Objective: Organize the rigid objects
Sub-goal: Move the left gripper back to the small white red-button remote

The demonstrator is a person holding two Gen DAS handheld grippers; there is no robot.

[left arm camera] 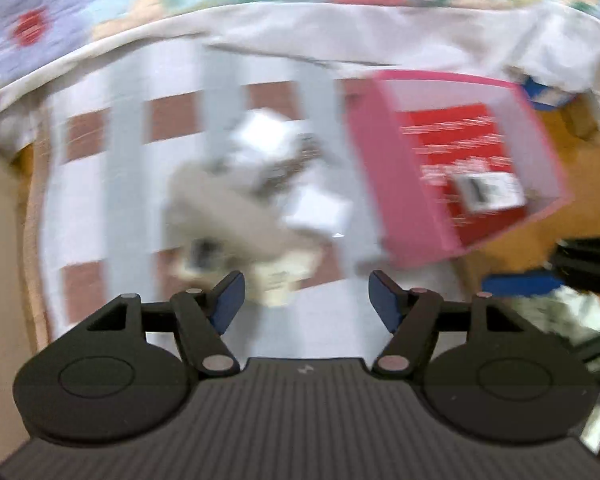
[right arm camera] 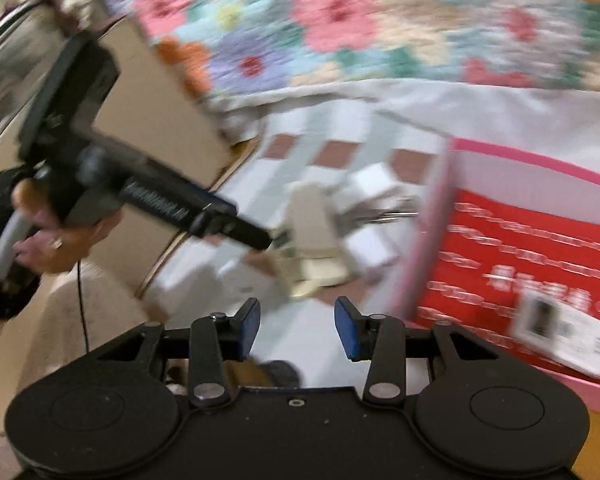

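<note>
A checked cloth (left arm camera: 84, 216) of white, grey and brown squares covers the surface here, with a flowered quilt (right arm camera: 340, 28) lying beyond its far edge and a wooden floor (left arm camera: 580, 152) showing to the right; everything is smeared by motion blur, so small details stay uncertain; in the middle of the cloth sits a loose pile of white boxes (left arm camera: 268, 132) with a beige object (left arm camera: 228, 208) lying across them, its exact kind unclear; to the right of the pile stands a pink box (left arm camera: 384, 184), open at the top, holding a red package (left arm camera: 460, 140) and a small white device (right arm camera: 560, 336) resting on that package; the left hand-held gripper (left arm camera: 306, 300) hangs above the near edge of the pile with its blue-padded jaws wide apart and nothing between them; the right hand-held gripper (right arm camera: 296, 326) hovers near the pink box, jaws moderately apart and empty; from the right wrist view, a hand (right arm camera: 56, 240) grips the left tool's handle.
</note>
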